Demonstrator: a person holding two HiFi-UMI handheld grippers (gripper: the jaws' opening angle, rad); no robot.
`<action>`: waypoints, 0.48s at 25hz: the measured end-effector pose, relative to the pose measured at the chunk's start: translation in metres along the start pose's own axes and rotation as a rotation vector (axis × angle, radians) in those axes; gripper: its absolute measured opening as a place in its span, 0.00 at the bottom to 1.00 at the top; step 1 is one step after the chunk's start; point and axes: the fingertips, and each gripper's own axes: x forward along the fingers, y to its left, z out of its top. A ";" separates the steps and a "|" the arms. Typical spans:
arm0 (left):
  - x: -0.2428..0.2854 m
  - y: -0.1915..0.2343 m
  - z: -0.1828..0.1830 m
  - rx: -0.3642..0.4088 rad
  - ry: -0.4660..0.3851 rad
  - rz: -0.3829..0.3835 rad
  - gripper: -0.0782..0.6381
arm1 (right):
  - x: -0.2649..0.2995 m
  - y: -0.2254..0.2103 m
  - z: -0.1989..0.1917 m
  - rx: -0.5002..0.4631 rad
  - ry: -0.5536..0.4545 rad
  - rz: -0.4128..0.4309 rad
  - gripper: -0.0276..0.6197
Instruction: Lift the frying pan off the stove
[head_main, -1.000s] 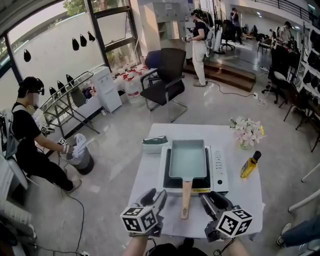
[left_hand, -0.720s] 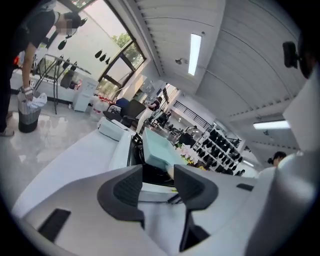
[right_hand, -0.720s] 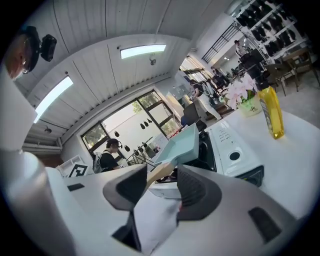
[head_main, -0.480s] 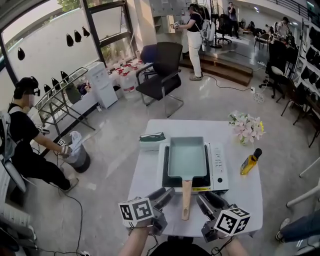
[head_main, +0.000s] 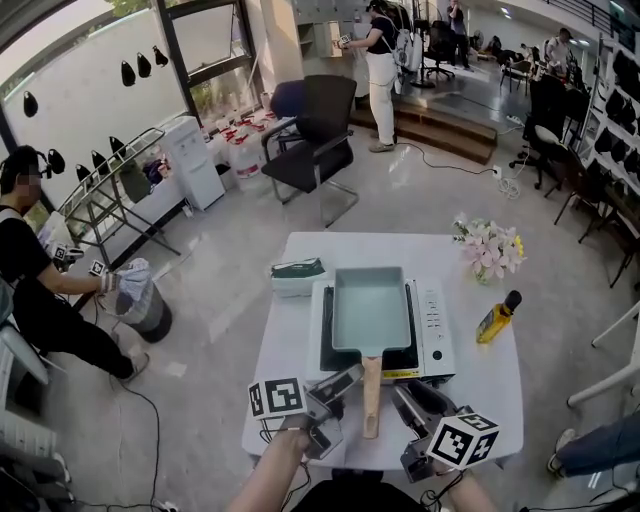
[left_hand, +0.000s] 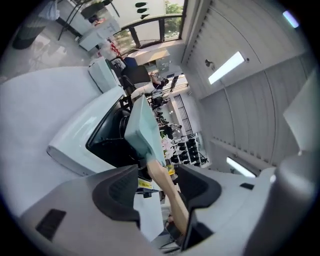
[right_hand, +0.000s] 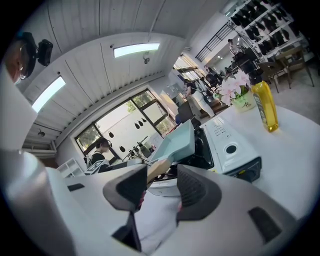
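Observation:
A pale green rectangular frying pan (head_main: 370, 305) sits on a white portable stove (head_main: 436, 330), its wooden handle (head_main: 371, 395) pointing at me. My left gripper (head_main: 341, 391) has reached in from the left, and its jaws are opening. In the left gripper view the handle (left_hand: 168, 195) runs through the gap of the left gripper (left_hand: 157, 184) without either pad pressing on it, and the pan (left_hand: 142, 131) lies beyond. My right gripper (head_main: 412, 402) hovers just right of the handle. In its own view the right gripper (right_hand: 162, 186) is open with nothing between its jaws, short of the pan (right_hand: 177, 142).
A white box with a green lid (head_main: 298, 277) stands left of the stove. A flower vase (head_main: 489, 255) and a yellow oil bottle (head_main: 496, 320) are on the table's right side. The white table's front edge (head_main: 300, 462) is close to me. A black chair (head_main: 318, 140) stands behind.
My left gripper has swung right to the handle and its jaws have widened around it. The right gripper has barely moved. The pan stays on the stove.

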 end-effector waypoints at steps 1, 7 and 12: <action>0.003 0.001 -0.001 -0.024 0.008 -0.009 0.43 | 0.000 -0.002 0.000 0.002 -0.002 -0.004 0.31; 0.019 0.008 -0.009 -0.073 0.078 -0.015 0.42 | 0.000 -0.006 0.003 0.009 -0.011 -0.016 0.31; 0.031 0.004 -0.014 -0.102 0.144 -0.035 0.42 | -0.003 -0.007 0.006 0.009 -0.015 -0.026 0.30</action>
